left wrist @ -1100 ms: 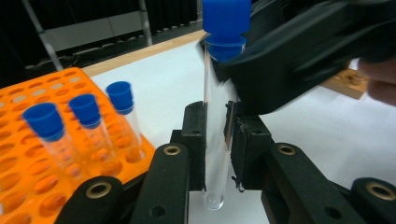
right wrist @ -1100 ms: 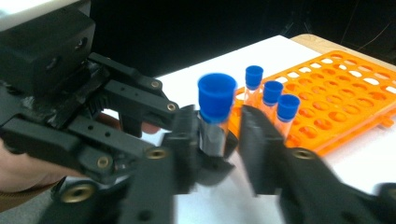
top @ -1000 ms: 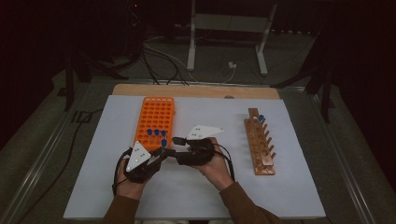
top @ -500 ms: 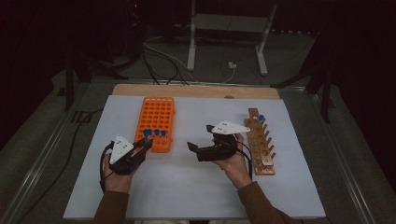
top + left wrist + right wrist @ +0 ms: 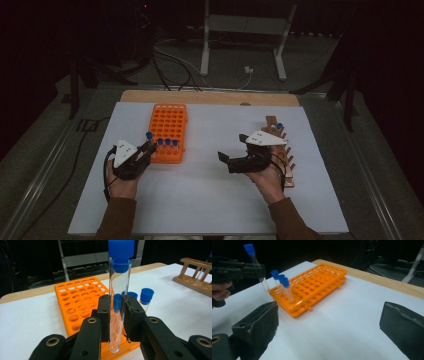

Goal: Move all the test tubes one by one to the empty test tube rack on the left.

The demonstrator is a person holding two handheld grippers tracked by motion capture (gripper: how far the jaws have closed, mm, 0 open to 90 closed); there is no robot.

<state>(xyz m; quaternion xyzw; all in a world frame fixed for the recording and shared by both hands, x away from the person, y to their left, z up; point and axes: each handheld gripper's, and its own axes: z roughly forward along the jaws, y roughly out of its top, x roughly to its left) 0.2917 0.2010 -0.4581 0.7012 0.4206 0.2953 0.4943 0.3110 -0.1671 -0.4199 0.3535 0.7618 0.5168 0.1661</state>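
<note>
My left gripper (image 5: 145, 150) is shut on a clear test tube with a blue cap (image 5: 149, 136), held upright just left of the orange tube rack's (image 5: 169, 125) near end. In the left gripper view the pads clamp the tube (image 5: 117, 290) at mid-height. Three blue-capped tubes (image 5: 167, 143) stand in the rack's front row. My right gripper (image 5: 231, 150) hovers over the white sheet at centre right; its jaws have just been opening and stand wide apart (image 5: 332, 327) with nothing between them. They point toward the orange rack (image 5: 317, 285) and the left gripper (image 5: 237, 270).
A wooden tube rack (image 5: 281, 152) lies just right of my right hand, with one blue-capped tube (image 5: 279, 126) at its far end. The white sheet (image 5: 200, 200) covers the table, whose wooden edge shows at the back. Cables and a stand foot lie on the floor beyond.
The two grippers were together at the table's middle; now they have parted. The left moved left with the tube, the right moved right and its jaws opened.
</note>
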